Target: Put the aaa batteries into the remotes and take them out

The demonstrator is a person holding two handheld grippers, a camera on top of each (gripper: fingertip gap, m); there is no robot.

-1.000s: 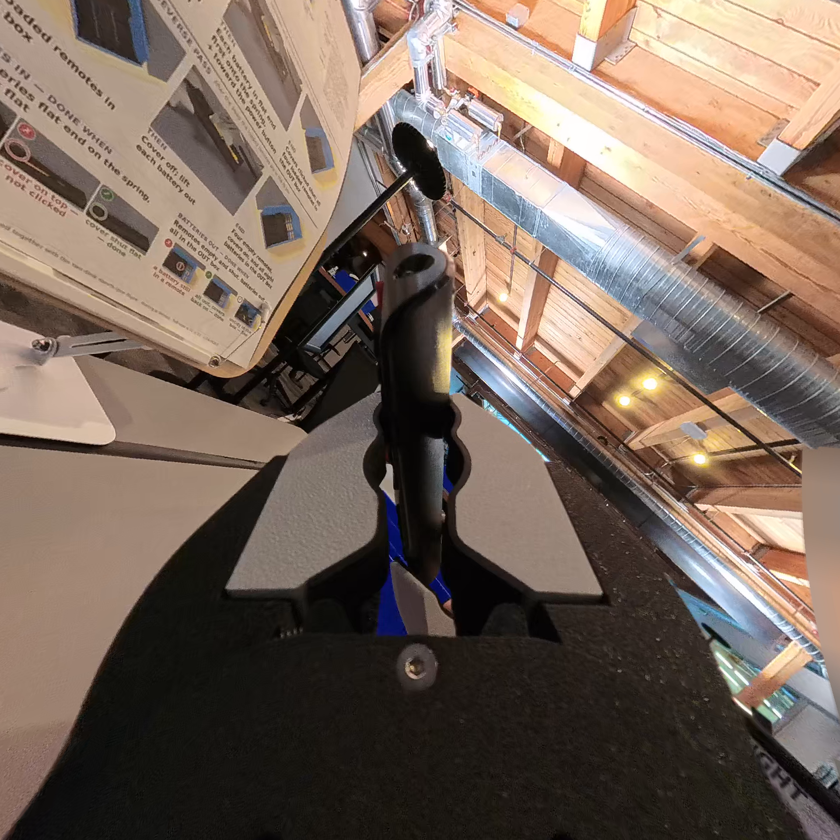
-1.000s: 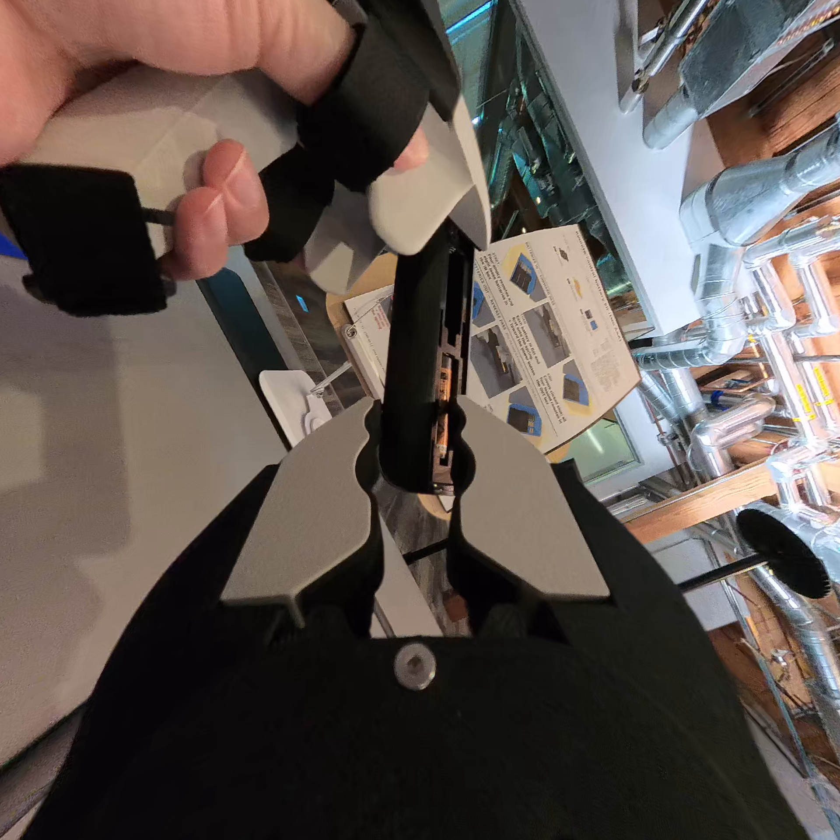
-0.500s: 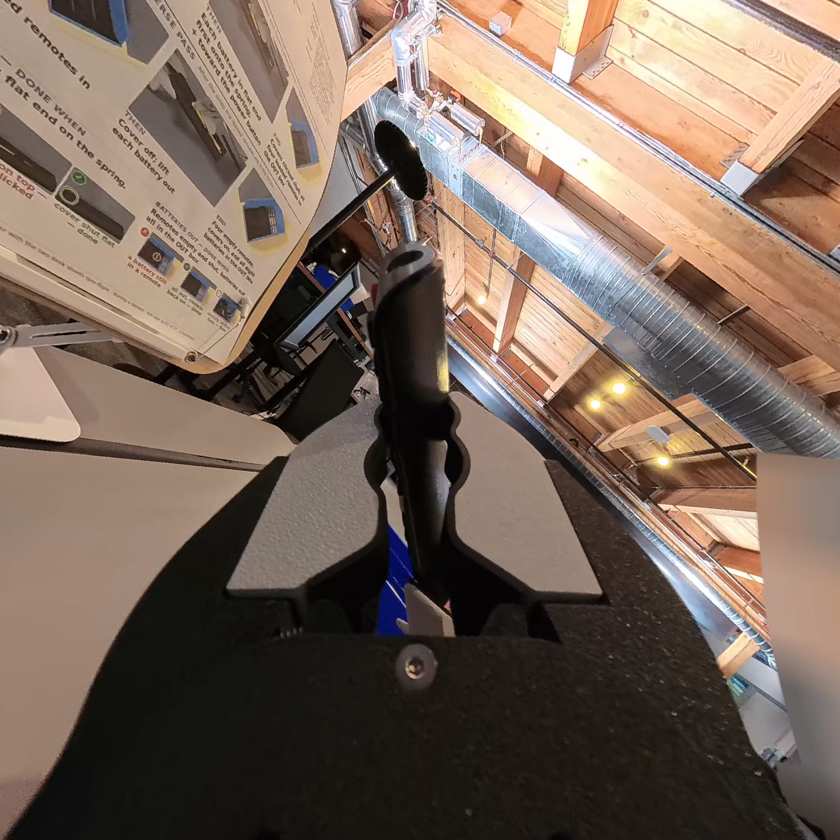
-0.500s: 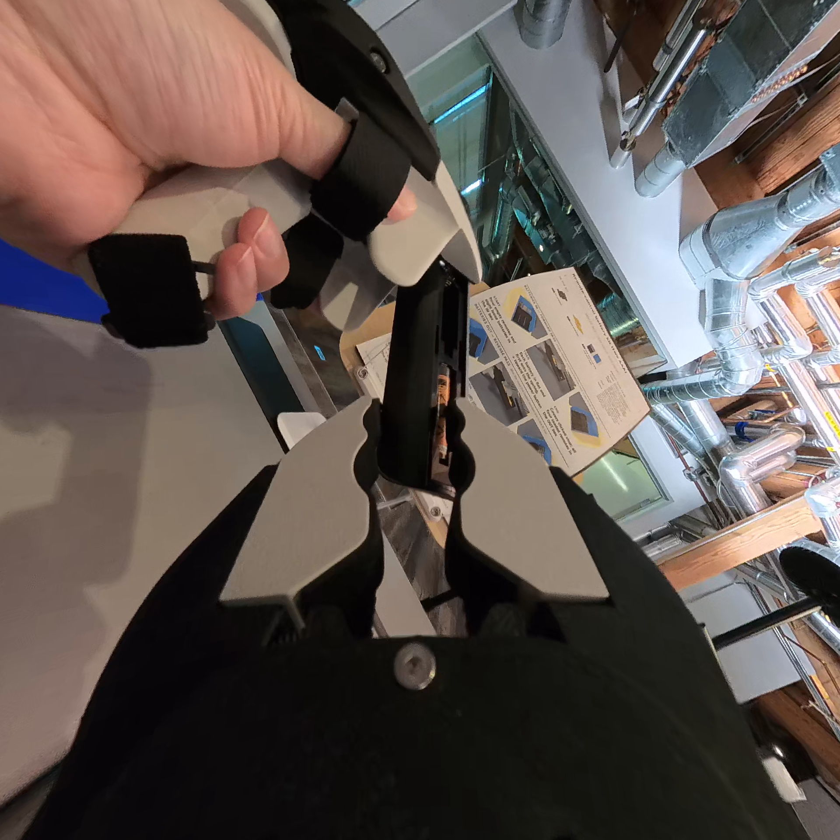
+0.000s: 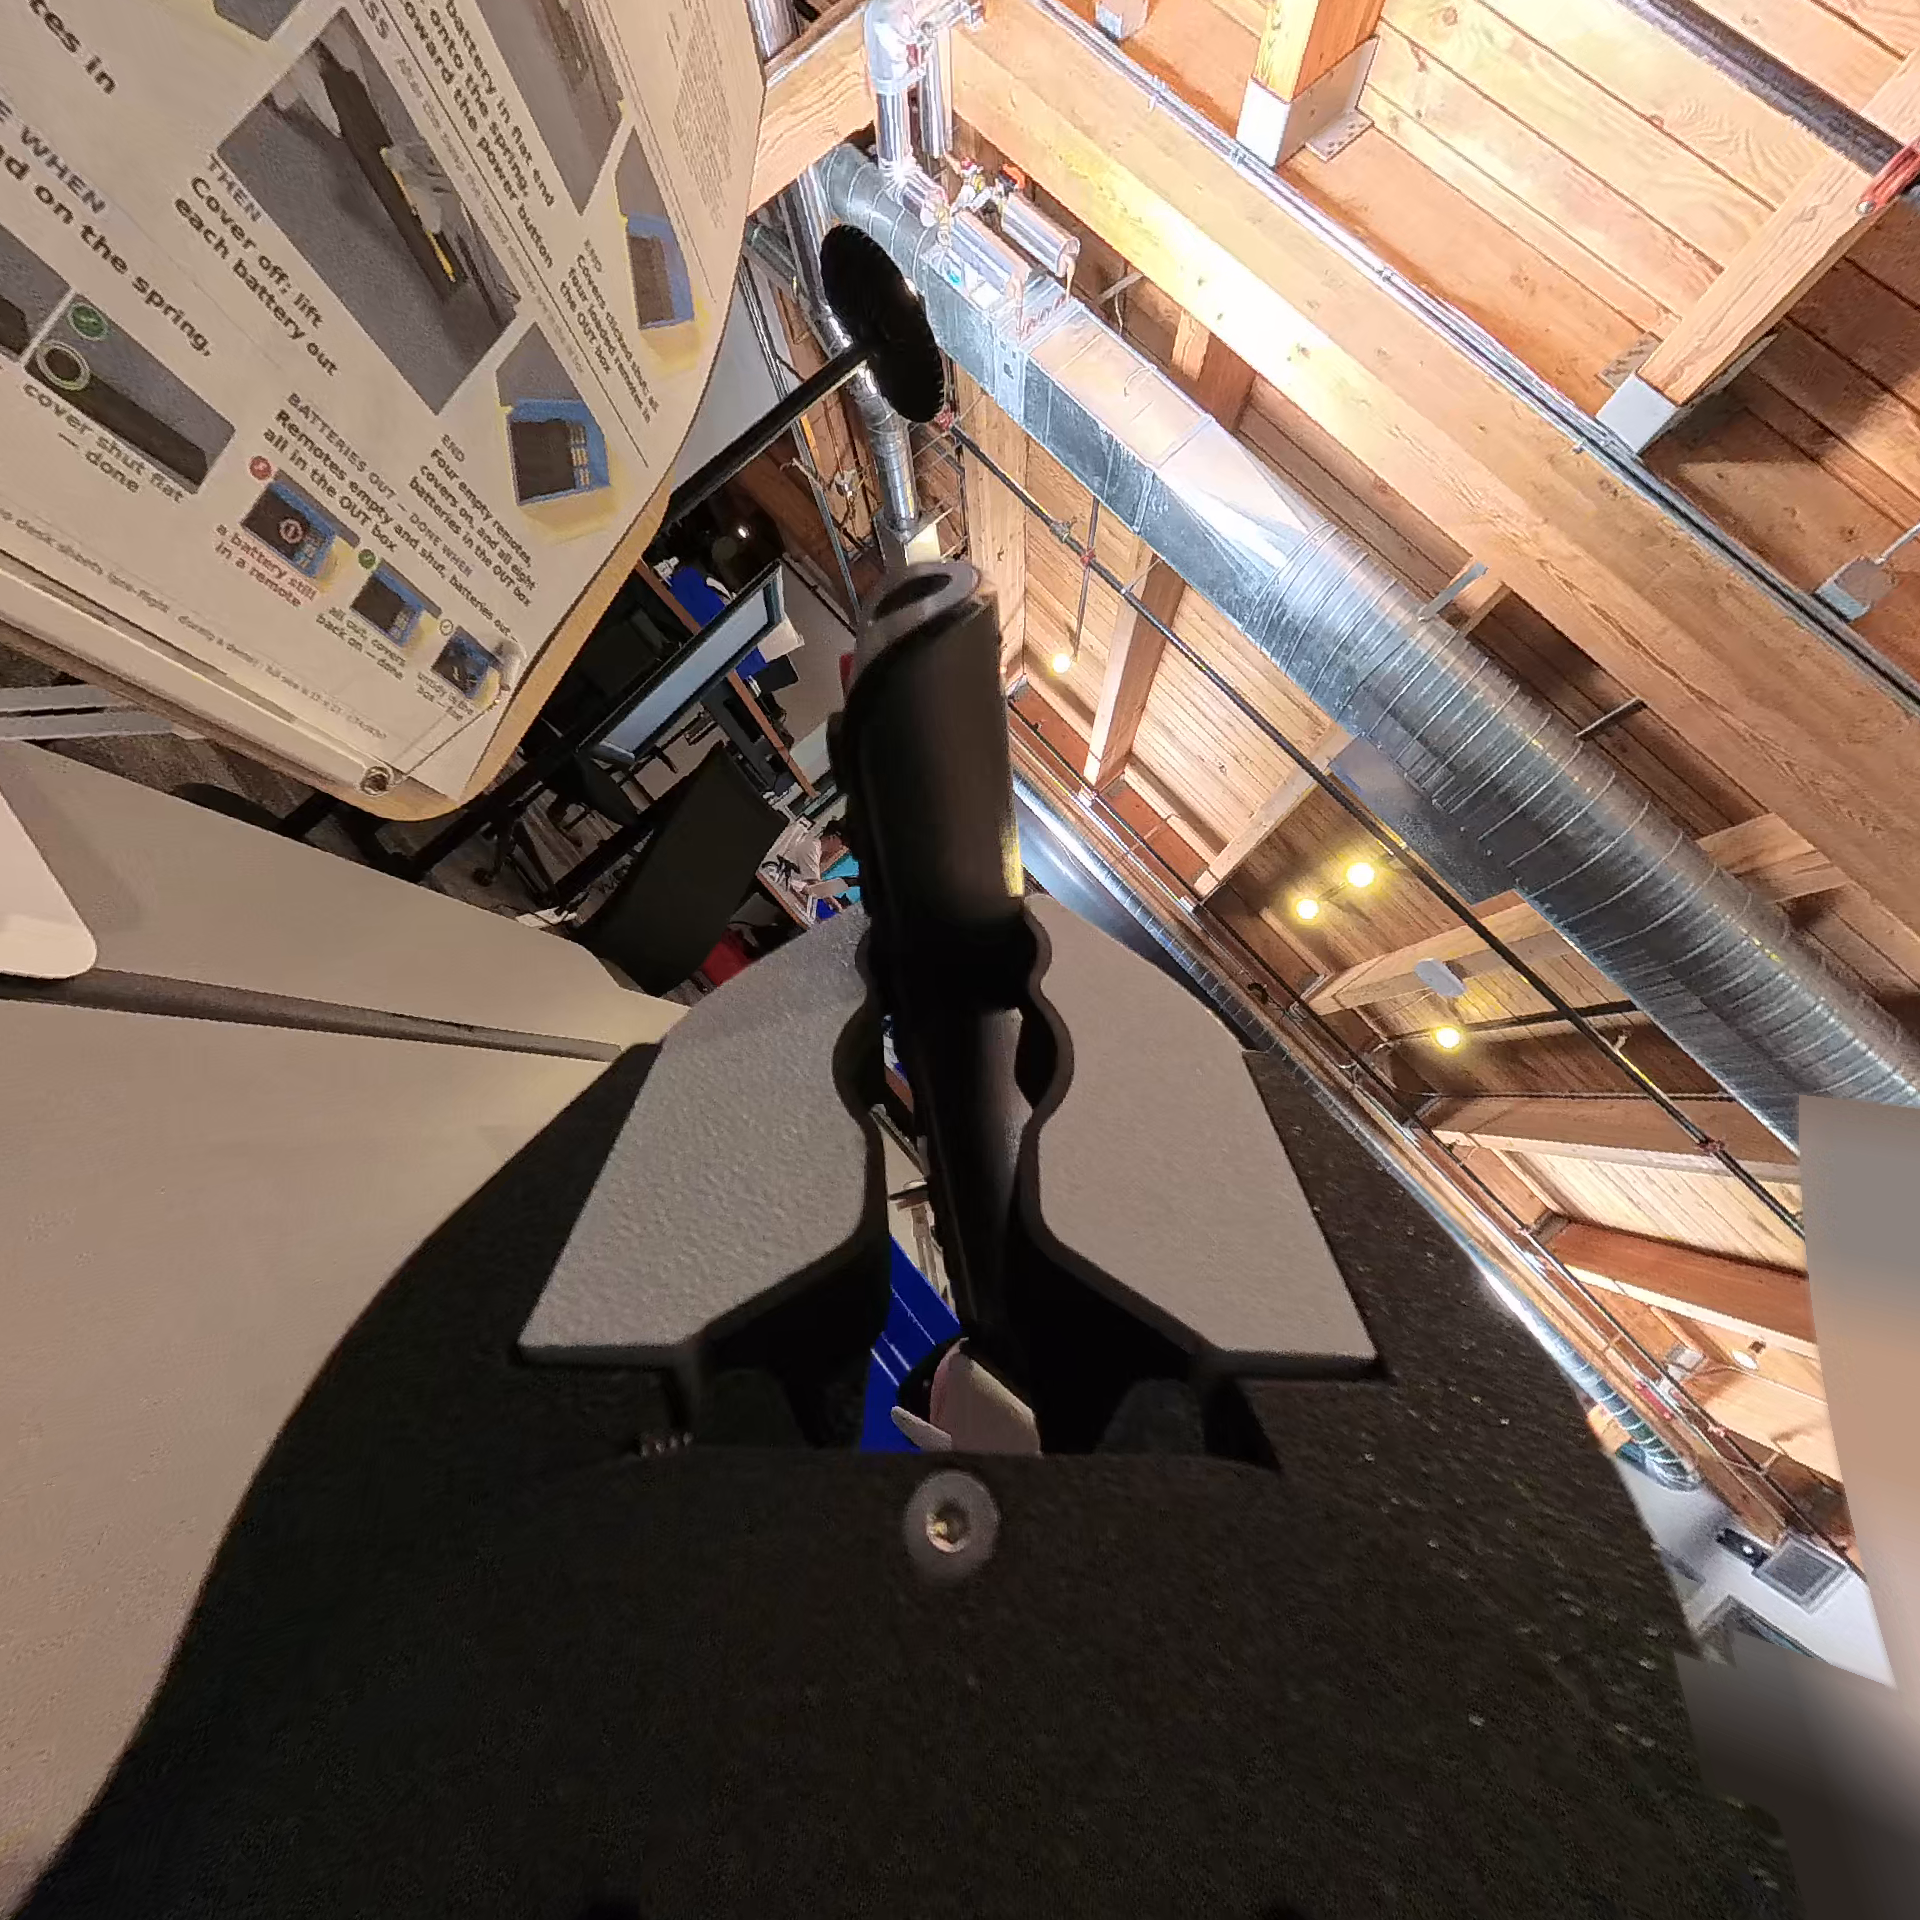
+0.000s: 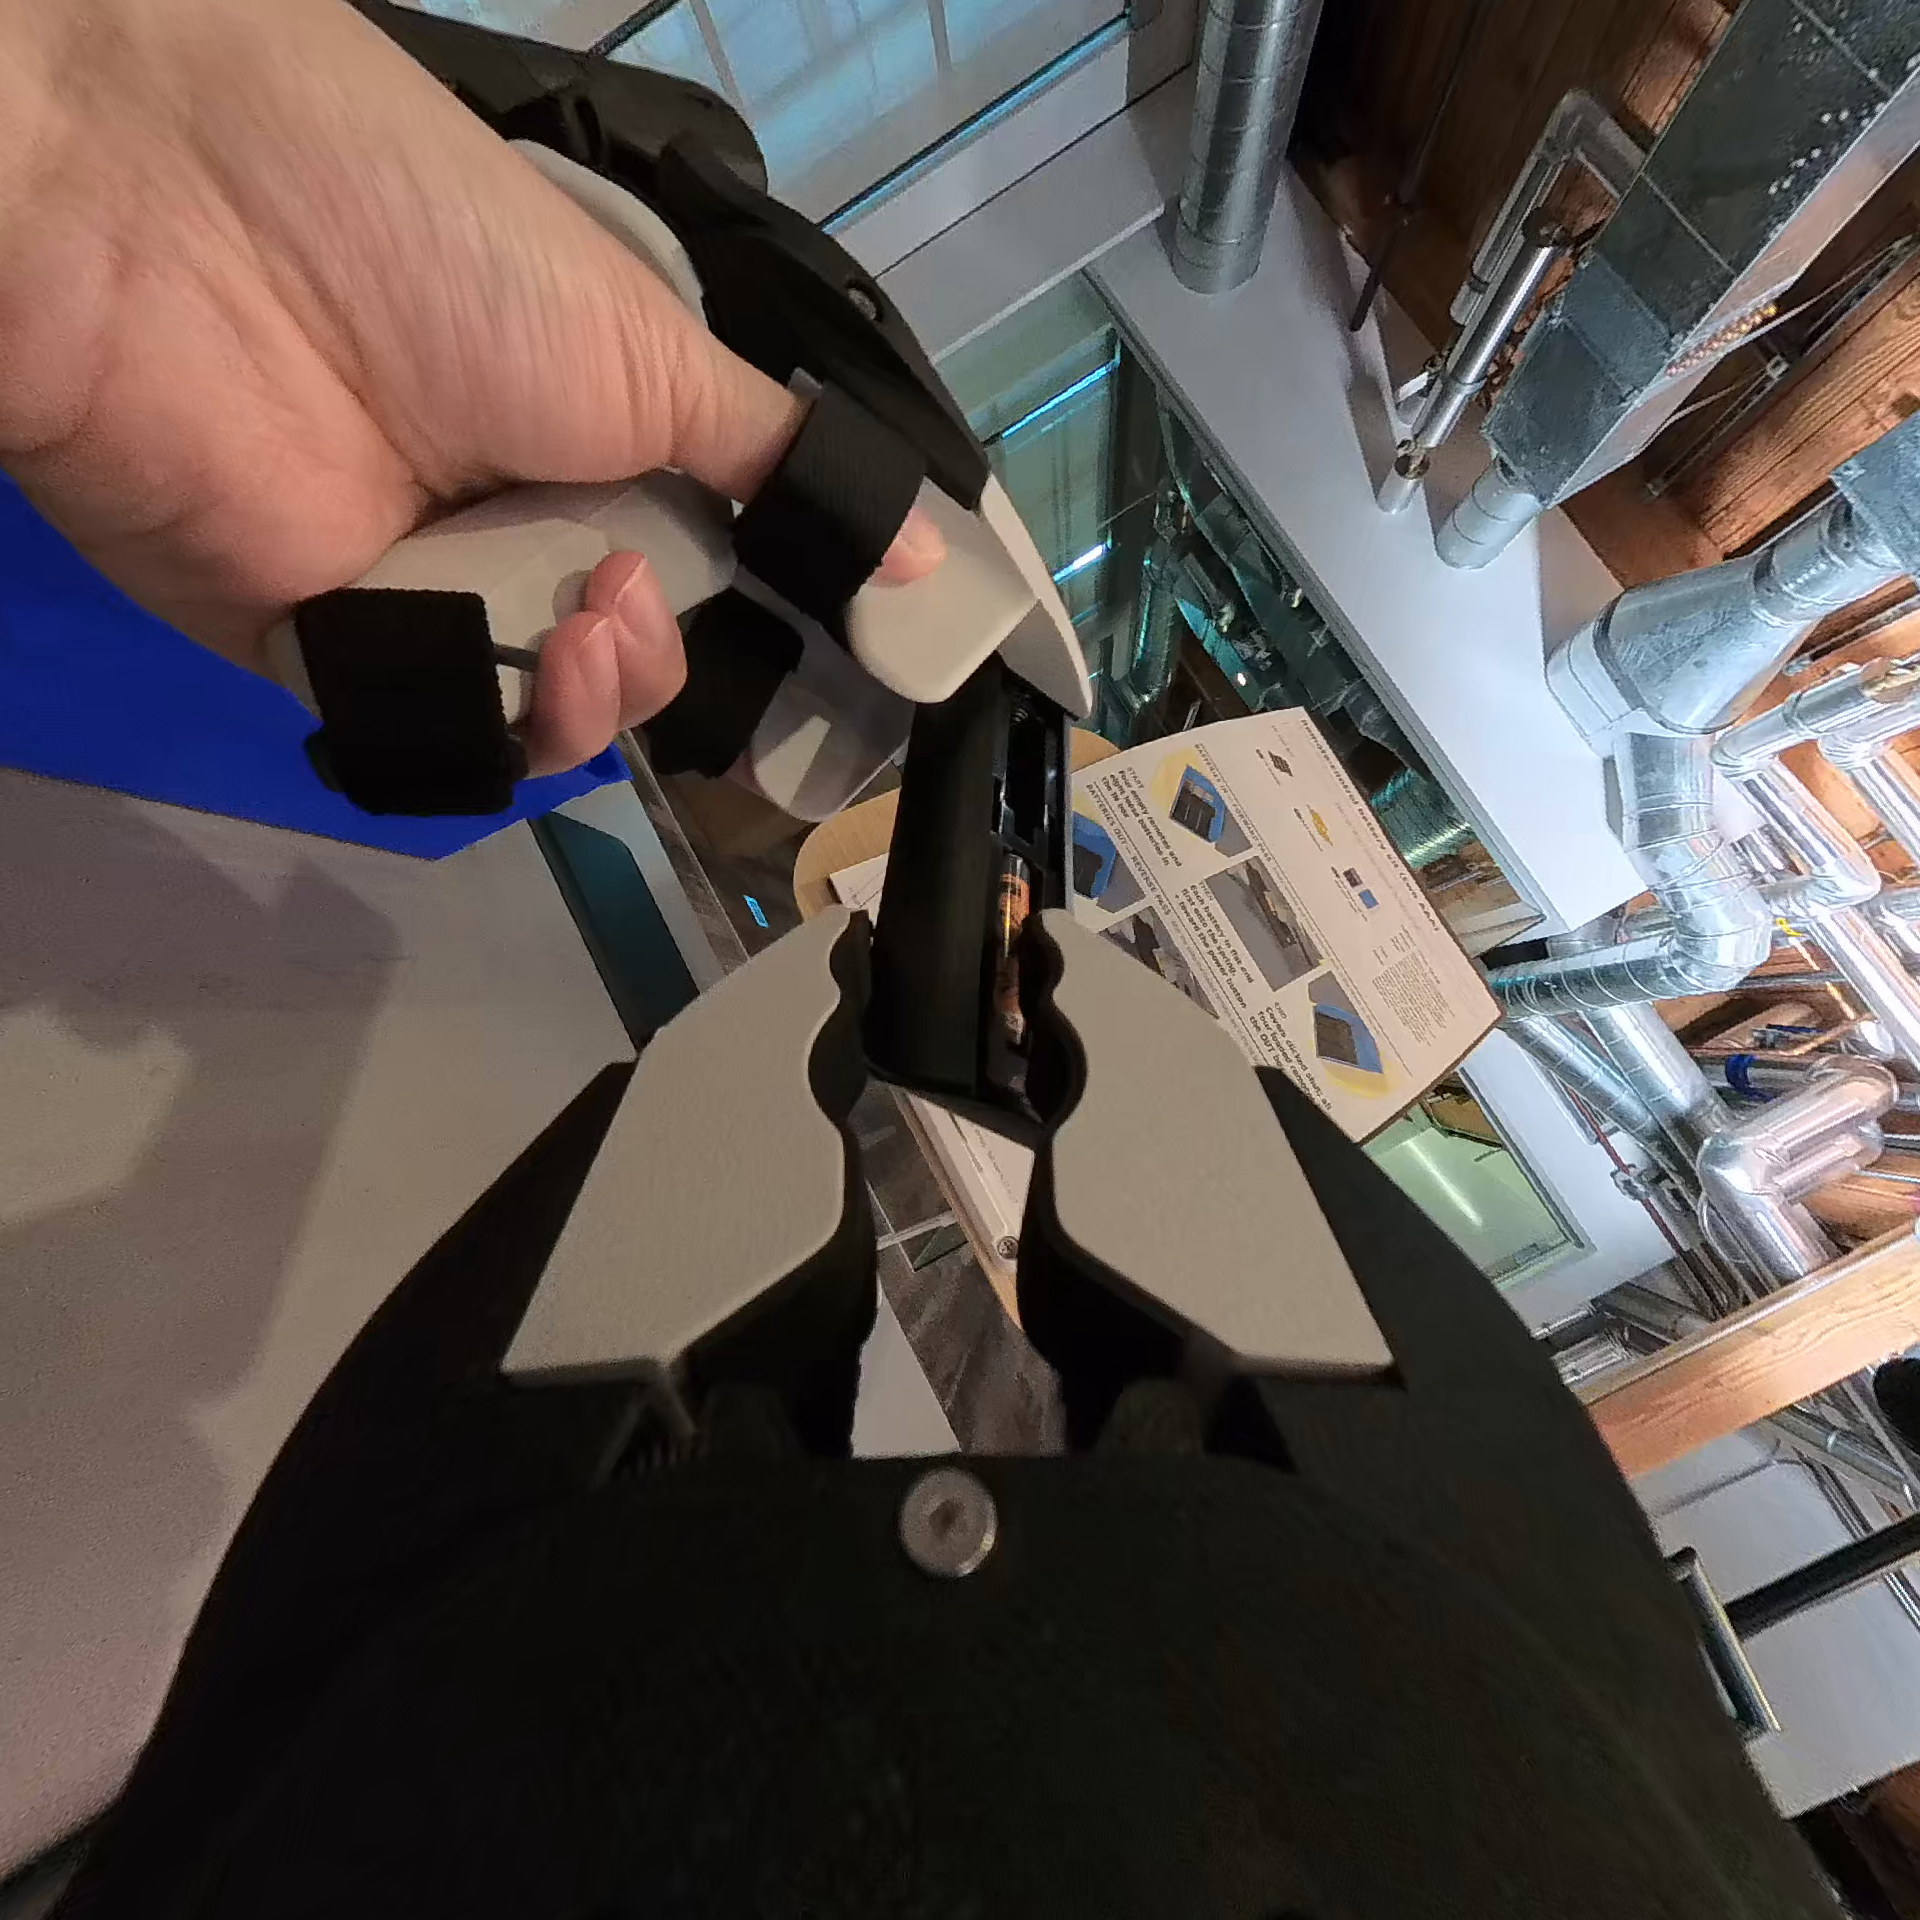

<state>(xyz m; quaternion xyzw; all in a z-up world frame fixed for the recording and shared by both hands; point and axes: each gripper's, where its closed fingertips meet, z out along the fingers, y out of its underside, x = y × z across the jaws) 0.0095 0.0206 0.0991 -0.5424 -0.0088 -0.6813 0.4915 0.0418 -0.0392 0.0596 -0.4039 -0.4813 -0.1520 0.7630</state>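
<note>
Where both grippers meet on one black remote [image 6: 940, 914], each wrist view shows a different end of it. In the right view, the right gripper [image 6: 948, 1023] has its fingers closed nearly together on the remote's lower end, and the open battery bay faces the camera with one battery [image 6: 1013, 935] seated in it; the battery's label is too small to read. The left gripper [image 6: 997, 665] clamps the far end there, held by a person's hand [image 6: 343, 343] through black straps, with a blue sleeve [image 6: 125, 717] below.

The left view shows only the remote's closed, smooth side [image 5: 940, 831], pinched between the left gripper's [image 5: 951, 1023] narrowly parted fingers and pointing up toward wooden ceiling beams [image 5: 1455, 260] and a silver duct [image 5: 1455, 675]; the battery is hidden here.

A printed instruction sheet [image 5: 343, 312] with photos and text stands on a board, also seen in the right view [image 6: 1278, 914]. No brand is legible on the remote.
</note>
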